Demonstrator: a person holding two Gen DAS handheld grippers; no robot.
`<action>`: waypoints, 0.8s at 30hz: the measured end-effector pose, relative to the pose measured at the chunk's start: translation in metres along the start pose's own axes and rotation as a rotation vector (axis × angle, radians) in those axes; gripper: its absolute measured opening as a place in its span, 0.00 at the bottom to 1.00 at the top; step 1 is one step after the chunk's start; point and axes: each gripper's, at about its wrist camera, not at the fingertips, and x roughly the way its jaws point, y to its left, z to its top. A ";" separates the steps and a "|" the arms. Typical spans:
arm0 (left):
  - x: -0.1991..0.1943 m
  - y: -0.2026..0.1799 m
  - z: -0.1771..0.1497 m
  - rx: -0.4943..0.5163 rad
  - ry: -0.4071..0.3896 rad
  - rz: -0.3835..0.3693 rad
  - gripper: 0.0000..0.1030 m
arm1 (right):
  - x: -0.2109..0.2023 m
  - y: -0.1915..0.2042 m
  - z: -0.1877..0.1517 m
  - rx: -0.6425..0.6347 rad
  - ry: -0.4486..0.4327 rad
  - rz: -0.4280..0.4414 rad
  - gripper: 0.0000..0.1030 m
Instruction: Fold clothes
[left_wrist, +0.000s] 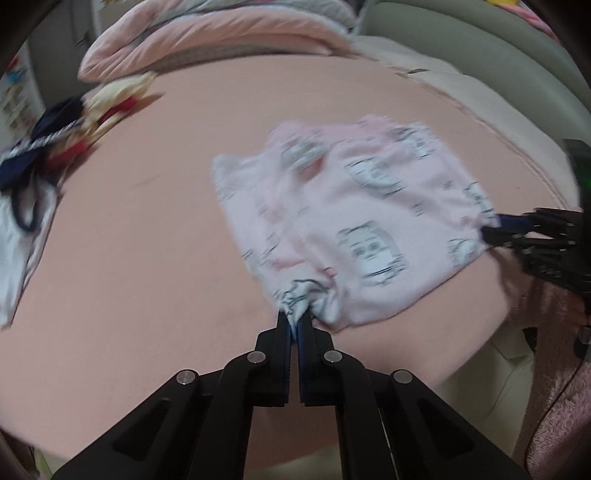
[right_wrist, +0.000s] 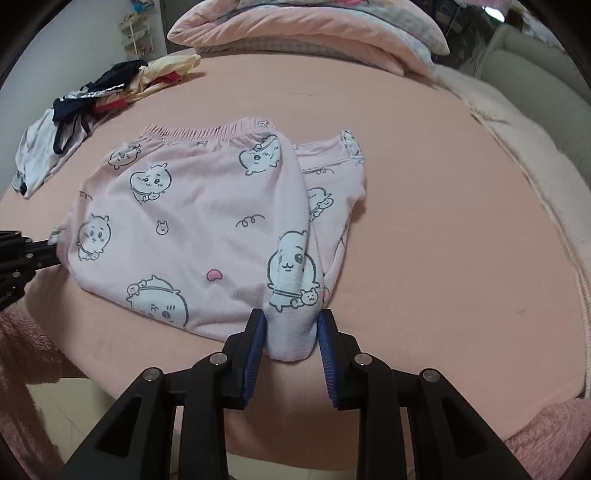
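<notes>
Nearest the camera, the left gripper (left_wrist: 295, 325) is clenched tight on a bunched corner of the pink pyjama shorts (right_wrist: 192, 221), at their near left edge. The right gripper (right_wrist: 291, 332) grasps a thick fold of the same shorts at the near right corner, its blue pads (right_wrist: 256, 343) pressing the cloth from both sides. The shorts lie in the middle of the pink bed (right_wrist: 424, 240), already doubled over, one leg laid across the other, with the elastic waistband on the far side. By my reading, one fold is done and the near edge has yet to be carried toward the waistband. Farther left, a pile of other clothes (right_wrist: 92, 99) waits unfolded, so most of the job remains. A folded pink blanket (right_wrist: 295, 29) sits at the far end.
</notes>
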 end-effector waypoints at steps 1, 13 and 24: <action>0.001 0.005 -0.002 -0.014 0.009 0.013 0.01 | 0.000 0.001 0.000 -0.008 -0.001 -0.010 0.26; -0.033 0.022 0.019 -0.073 -0.198 -0.192 0.00 | -0.033 -0.017 0.014 0.073 -0.162 0.057 0.29; 0.010 0.020 0.014 0.053 0.068 0.114 0.05 | -0.003 -0.020 0.003 -0.011 0.004 -0.074 0.50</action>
